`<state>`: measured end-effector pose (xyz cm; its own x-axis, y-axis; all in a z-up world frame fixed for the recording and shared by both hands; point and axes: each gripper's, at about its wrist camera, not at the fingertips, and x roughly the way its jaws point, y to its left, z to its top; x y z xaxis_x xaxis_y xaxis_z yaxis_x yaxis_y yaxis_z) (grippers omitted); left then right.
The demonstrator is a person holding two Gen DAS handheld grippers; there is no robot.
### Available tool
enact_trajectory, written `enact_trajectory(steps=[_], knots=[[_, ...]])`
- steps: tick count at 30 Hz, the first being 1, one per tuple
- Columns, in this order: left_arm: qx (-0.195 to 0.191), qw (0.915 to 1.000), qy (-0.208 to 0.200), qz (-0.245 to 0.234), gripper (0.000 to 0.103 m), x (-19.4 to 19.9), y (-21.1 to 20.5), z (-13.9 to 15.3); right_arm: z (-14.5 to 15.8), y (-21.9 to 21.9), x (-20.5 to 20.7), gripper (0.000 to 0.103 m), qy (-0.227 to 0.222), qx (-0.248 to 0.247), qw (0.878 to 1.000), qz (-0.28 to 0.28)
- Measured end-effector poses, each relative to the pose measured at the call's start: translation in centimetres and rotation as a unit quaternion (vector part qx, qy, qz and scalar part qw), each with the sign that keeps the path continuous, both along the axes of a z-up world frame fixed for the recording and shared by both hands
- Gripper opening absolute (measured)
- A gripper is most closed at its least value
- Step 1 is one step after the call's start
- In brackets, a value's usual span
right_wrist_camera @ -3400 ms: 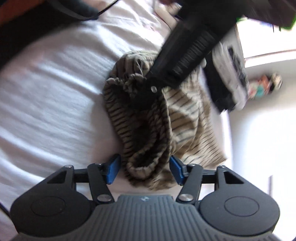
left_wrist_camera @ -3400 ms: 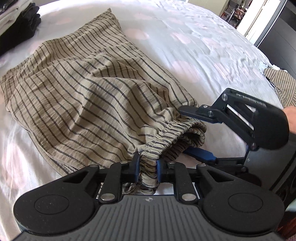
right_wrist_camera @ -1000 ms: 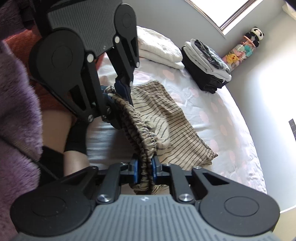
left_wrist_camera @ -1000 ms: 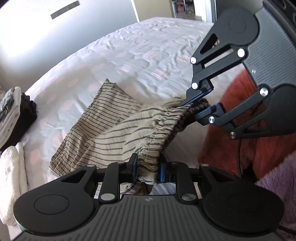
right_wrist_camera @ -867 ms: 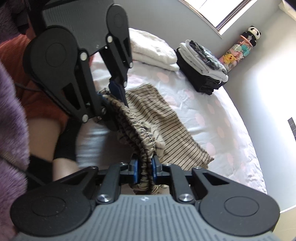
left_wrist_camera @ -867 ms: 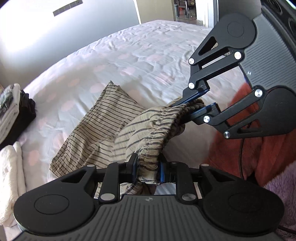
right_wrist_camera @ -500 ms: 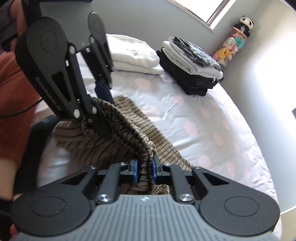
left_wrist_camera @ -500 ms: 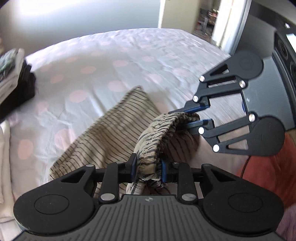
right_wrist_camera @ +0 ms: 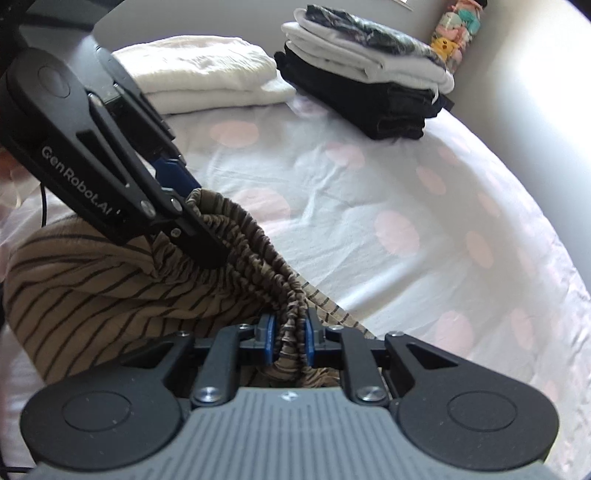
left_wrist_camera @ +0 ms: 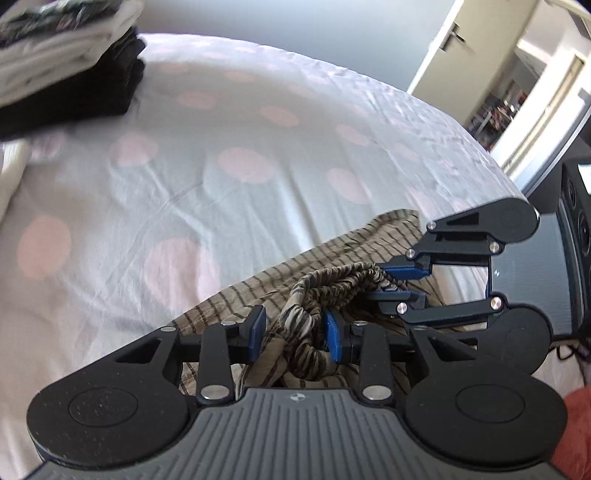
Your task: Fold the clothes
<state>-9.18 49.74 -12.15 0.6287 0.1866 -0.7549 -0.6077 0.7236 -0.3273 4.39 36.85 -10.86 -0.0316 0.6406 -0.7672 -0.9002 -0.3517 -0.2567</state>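
Observation:
A tan garment with dark stripes [left_wrist_camera: 295, 266] lies bunched on the bed near its front edge, its elastic waistband raised between my two grippers. My left gripper [left_wrist_camera: 294, 336] is shut on one end of the gathered waistband [left_wrist_camera: 301, 325]. To its right, the right gripper [left_wrist_camera: 391, 284] pinches the other end, and the band sags between them. In the right wrist view the right gripper [right_wrist_camera: 289, 332] is shut tight on the waistband [right_wrist_camera: 258, 254]. The left gripper [right_wrist_camera: 199, 221] holds the far end above the striped cloth [right_wrist_camera: 85, 288].
The bed's white sheet with pink dots [left_wrist_camera: 221, 166] stretches ahead. A stack of folded black and white clothes [right_wrist_camera: 369, 74] and a folded white pile [right_wrist_camera: 207, 74] sit at the far side. Plush toys [right_wrist_camera: 458, 29] stand by the wall. An open door [left_wrist_camera: 461, 55] is at the right.
Both grippers have come down toward the bed with the waistband. The garment has doubled over onto itself, and the band between the grippers has gone slack.

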Motion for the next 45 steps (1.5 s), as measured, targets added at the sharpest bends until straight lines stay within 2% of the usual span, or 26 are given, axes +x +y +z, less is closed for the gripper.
enact_trajectory(steps=[2,4,6,7,11,13,14,17,24,27,29,30,31,32,33,34,35,41,45], knots=[[-0.008,0.9996,-0.009,0.027,0.052,-0.8,0.7,-0.8,-0.9,0.3,0.2,0.026,0.005,0.004,1.000,-0.009],[-0.009,0.9979,-0.023,0.060,0.056,-1.9,1.1,-1.2,-1.3,0.2,0.4,0.036,0.009,0.018,1.000,-0.021],[-0.001,0.9954,-0.032,0.090,0.056,-3.0,1.3,-0.9,-1.0,-0.3,1.0,0.042,0.019,0.043,0.998,-0.044],[0.004,0.9940,-0.037,0.103,0.056,-3.5,1.3,-0.6,-0.7,-0.6,1.3,0.048,0.026,0.058,0.996,-0.060],[0.012,0.9875,-0.062,0.144,0.063,-5.3,0.8,1.6,-0.6,-3.3,3.2,0.053,0.094,0.070,0.985,-0.126],[0.007,0.9867,-0.068,0.147,0.064,-5.8,-0.1,2.6,-0.6,-4.7,4.3,0.054,0.131,0.072,0.976,-0.157],[0.004,0.9862,-0.071,0.149,0.069,-6.1,-0.8,2.9,-0.6,-5.5,4.8,0.054,0.150,0.073,0.971,-0.173],[-0.003,0.9851,-0.068,0.158,0.074,-6.5,-3.2,3.0,-0.7,-7.6,6.3,0.054,0.205,0.075,0.951,-0.219],[-0.019,0.9827,-0.001,0.184,0.074,-6.2,-6.7,1.7,-0.9,-12.2,9.7,0.054,0.323,0.075,0.888,-0.317],[-0.026,0.9800,0.029,0.195,0.075,-6.0,-8.1,1.0,-1.9,-12.1,10.1,0.053,0.339,0.046,0.882,-0.324],[-0.031,0.9776,0.049,0.202,0.075,-5.9,-9.1,0.6,-2.7,-12.1,10.1,0.048,0.362,0.024,0.873,-0.325],[-0.033,0.9763,0.059,0.206,0.075,-5.8,-9.6,0.4,-3.0,-12.1,10.0,0.042,0.370,0.015,0.870,-0.327],[-0.035,0.9759,0.063,0.206,0.074,-5.8,-9.8,0.2,-3.2,-12.1,9.9,0.032,0.374,0.010,0.867,-0.328],[-0.036,0.9765,0.061,0.204,0.074,-5.7,-9.8,0.1,-3.4,-12.0,9.7,0.026,0.374,0.005,0.867,-0.328],[-0.038,0.9770,0.059,0.201,0.072,-5.6,-9.7,-0.1,-3.5,-11.9,9.4,0.015,0.366,0.003,0.870,-0.329],[-0.039,0.9776,0.057,0.199,0.060,-5.6,-9.7,-0.2,-3.4,-11.9,9.2,0.007,0.356,0.008,0.874,-0.331],[-0.041,0.9781,0.055,0.196,0.048,-5.5,-9.7,-0.4,-3.3,-11.9,9.0,0.006,0.345,0.017,0.877,-0.334],[-0.030,0.9803,0.037,0.192,0.016,-6.0,-9.2,-0.9,-3.2,-11.8,7.8,0.003,0.263,0.059,0.890,-0.367],[-0.002,0.9817,0.043,0.185,0.013,-6.1,-8.7,-1.0,-3.1,-11.9,7.3,0.003,0.219,0.062,0.893,-0.389]])
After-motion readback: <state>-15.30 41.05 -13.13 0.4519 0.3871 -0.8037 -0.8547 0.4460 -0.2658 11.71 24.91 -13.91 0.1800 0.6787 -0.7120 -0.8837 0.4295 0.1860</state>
